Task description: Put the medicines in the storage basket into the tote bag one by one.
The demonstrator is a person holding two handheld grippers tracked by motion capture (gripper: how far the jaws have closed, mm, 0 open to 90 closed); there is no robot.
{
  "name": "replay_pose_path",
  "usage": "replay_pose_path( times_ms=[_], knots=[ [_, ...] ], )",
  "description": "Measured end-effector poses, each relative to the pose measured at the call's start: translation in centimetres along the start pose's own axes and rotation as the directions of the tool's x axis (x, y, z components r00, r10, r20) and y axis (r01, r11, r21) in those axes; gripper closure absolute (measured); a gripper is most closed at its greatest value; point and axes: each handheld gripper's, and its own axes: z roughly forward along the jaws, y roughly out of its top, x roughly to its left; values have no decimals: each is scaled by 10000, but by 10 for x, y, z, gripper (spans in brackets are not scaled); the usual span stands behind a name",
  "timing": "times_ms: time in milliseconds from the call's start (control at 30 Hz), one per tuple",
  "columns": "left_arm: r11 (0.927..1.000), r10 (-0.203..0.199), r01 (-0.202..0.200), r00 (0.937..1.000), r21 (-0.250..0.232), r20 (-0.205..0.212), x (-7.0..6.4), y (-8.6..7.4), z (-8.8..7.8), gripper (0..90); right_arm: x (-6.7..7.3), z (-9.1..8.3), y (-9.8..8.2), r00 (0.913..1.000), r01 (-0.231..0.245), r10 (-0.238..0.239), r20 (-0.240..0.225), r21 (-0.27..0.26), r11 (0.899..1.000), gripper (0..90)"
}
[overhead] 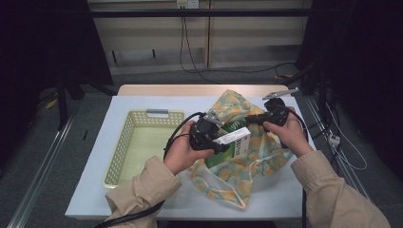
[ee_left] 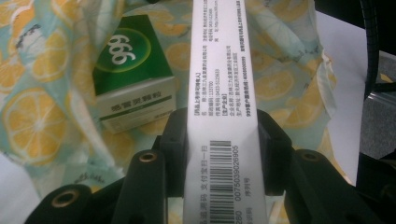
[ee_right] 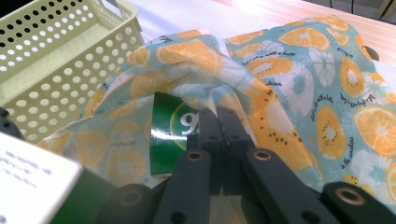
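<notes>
looking down from the high view, a white-topped table (overhead: 142, 102) carries a pale yellow perforated basket (overhead: 124, 142) at about 9 o'clock from the middle and a citrus-print fabric bag (overhead: 242, 180) at about 4 o'clock. the person's left hand (overhead: 178, 154) holds the left gripper (overhead: 223, 142) over the bag's mouth, and a green-and-white medicine box (overhead: 233, 140) sits clamped between its jaws. the right hand (overhead: 287, 133) holds the right gripper (overhead: 247, 118) at roughly 2 o'clock from the box, its tips at the bag's upper edge. beige sleeves come in from 6 o'clock.

in the left gripper view, the jaws rise from 6 o'clock, partly closed, and press on the two sides of the held medicine box (ee_left: 224, 140), whose white face with a barcode runs up toward 12 o'clock. a second green box marked 999 (ee_left: 133, 70) lies on the bag's fabric (ee_left: 42, 112) at about 10 o'clock, apart from the held one.

in the right gripper view, the jaws stand fully together at the centre, pinching a fold of the bag's fabric (ee_right: 299, 84). just behind them, at about 10 o'clock, the green 999 box (ee_right: 166, 126) shows inside the bag. the basket (ee_right: 56, 60) fills the 10 o'clock corner, and the held box's blurred white corner (ee_right: 32, 186) sits at 8 o'clock.
</notes>
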Motion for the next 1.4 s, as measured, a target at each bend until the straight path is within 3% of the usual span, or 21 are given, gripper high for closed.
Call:
replay_pose_path(
  times_ms=[233,400,600,933,967,1000,1133,1167,1200,1233,1367,1400],
  knots=[
    [10000,-13,12,9999,78,127,-4,4,19,623,1,0,0,10000,19,-20,-58,-53,10000,900],
    [9997,-260,260,9996,27,136,-2,5,31,623,2,0,1,10000,13,-13,-62,-56,10000,900],
    [9985,-549,549,9985,-49,10,4,9,43,623,1,1,1,10000,-9,9,-67,-84,10000,900],
    [9984,-570,571,9975,34,-413,7,13,58,623,0,1,1,10000,0,0,-31,-54,10000,900],
    [9972,-739,746,9940,59,-809,6,13,60,623,0,1,1,10000,0,0,-28,-54,10000,900],
    [9968,-797,796,9954,-43,-539,8,13,62,623,0,1,1,10000,4,-4,-32,-72,10000,900],
    [9964,-852,850,9945,-58,-611,13,14,67,623,0,-1,2,10000,12,-12,-13,-62,10000,900],
    [9942,-1062,1049,9925,-238,-603,12,14,69,623,0,-1,2,10000,31,-31,-1,-74,10000,900],
    [9941,-1086,1074,9896,-178,-940,11,15,70,623,-1,-2,3,10000,33,-33,-7,-93,10000,900],
    [9941,-1071,1057,9921,-255,-645,13,15,71,623,-1,-2,3,10000,40,-40,11,-89,10000,900],
    [9963,-860,858,9938,-61,-704,13,18,74,623,-1,-3,4,10000,34,-33,27,-135,9999,900],
    [9947,-1023,1011,9922,-205,-711,13,19,75,623,-1,-3,4,10000,37,-37,25,-111,9999,900]
  ],
)
